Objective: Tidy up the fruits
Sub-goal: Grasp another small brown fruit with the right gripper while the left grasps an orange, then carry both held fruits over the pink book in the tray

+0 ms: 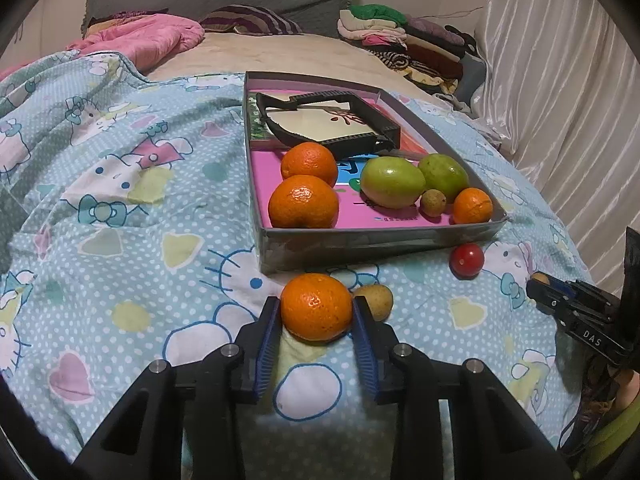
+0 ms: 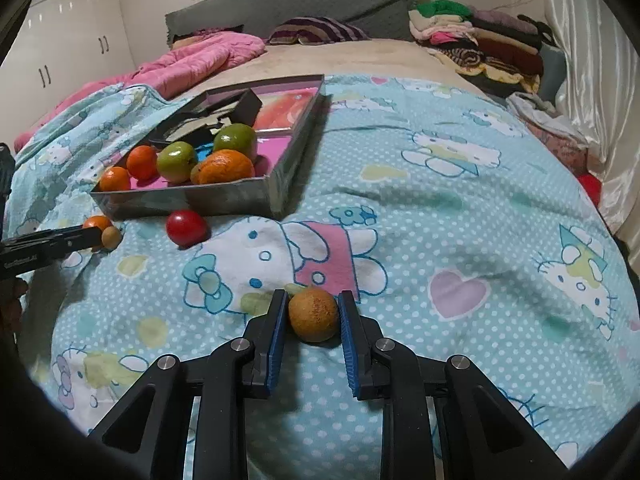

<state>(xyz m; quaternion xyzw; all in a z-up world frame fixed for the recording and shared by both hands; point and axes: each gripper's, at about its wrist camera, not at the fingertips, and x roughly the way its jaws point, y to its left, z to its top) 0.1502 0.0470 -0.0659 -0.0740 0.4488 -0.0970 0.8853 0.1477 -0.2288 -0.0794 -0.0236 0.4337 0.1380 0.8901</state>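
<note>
Obscured and cut-off items, both wrist views

The orange (image 1: 316,306) covers part of the small tan fruit (image 1: 378,299) behind it. In the box (image 2: 224,196), the near wall hides the fruits' undersides, and the printed panels on its floor are too small to read. A red object (image 2: 591,188) at the bed's right edge is half hidden by the blanket (image 2: 440,220); its kind is undetermined. The wall pictures are cropped by the top edge.
</note>
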